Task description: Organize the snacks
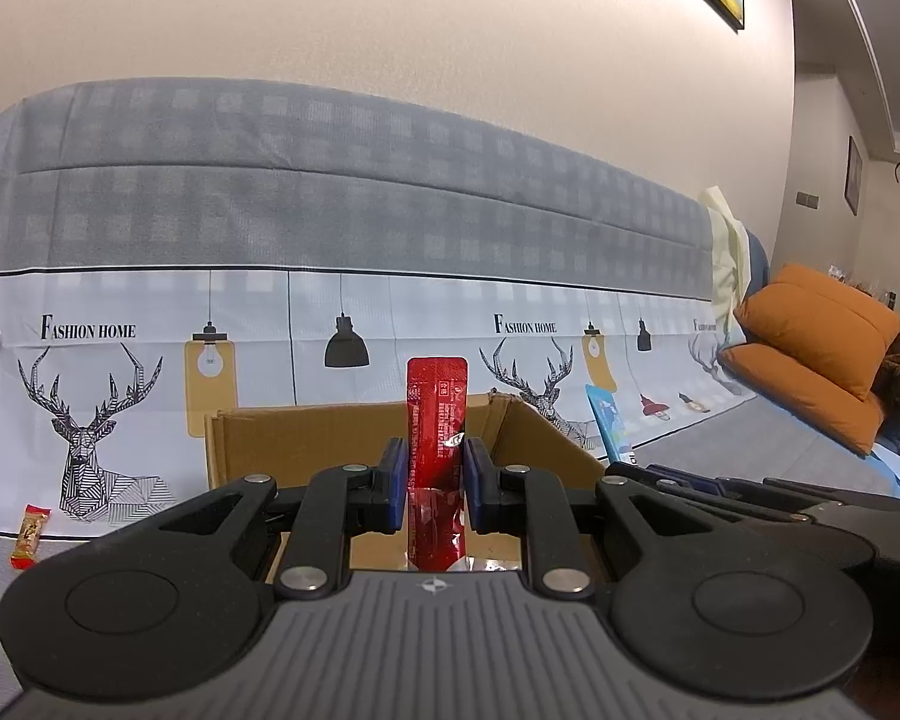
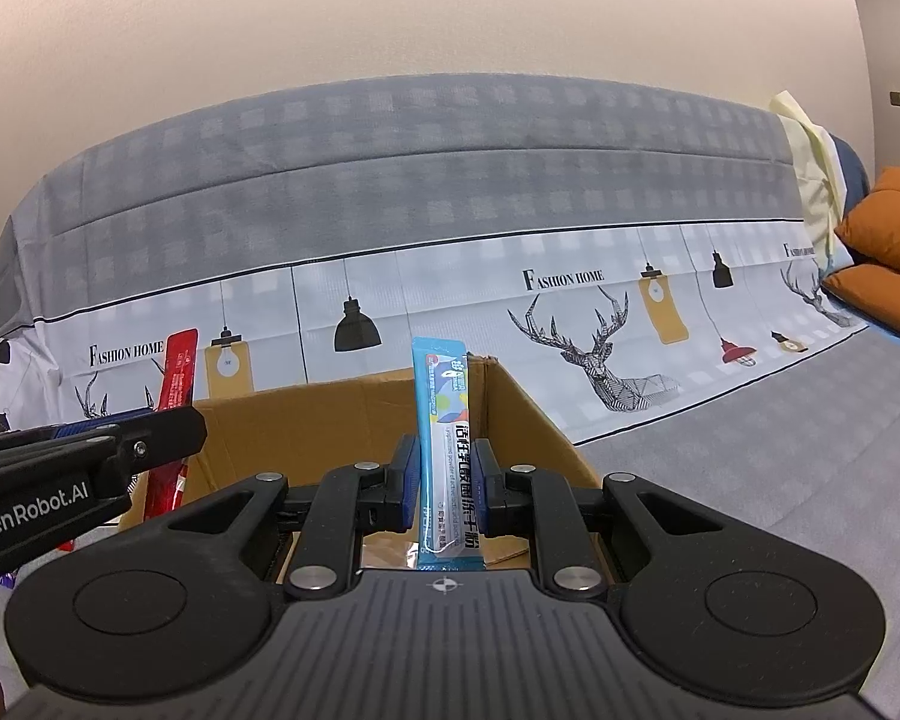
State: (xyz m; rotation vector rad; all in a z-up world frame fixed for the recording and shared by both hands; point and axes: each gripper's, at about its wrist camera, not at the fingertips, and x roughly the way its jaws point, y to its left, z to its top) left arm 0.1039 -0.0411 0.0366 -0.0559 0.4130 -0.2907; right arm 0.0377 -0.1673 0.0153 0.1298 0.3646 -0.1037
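Two snack sachets stand upright in two pairs of tongs above an open cardboard box (image 1: 354, 432) that rests on a grey sofa cover (image 1: 270, 192) printed with deer and lamps, against a plain wall. At far left a small red-orange snack (image 1: 29, 535) lies on the seat. Left tongs (image 1: 432, 474) clamp a glossy red sachet (image 1: 437, 420). Right tongs (image 2: 446, 483) pinch a blue sachet (image 2: 444, 420) beside the box's right wall. Orange cushions (image 1: 822, 336) sit far right, with bare seat between.
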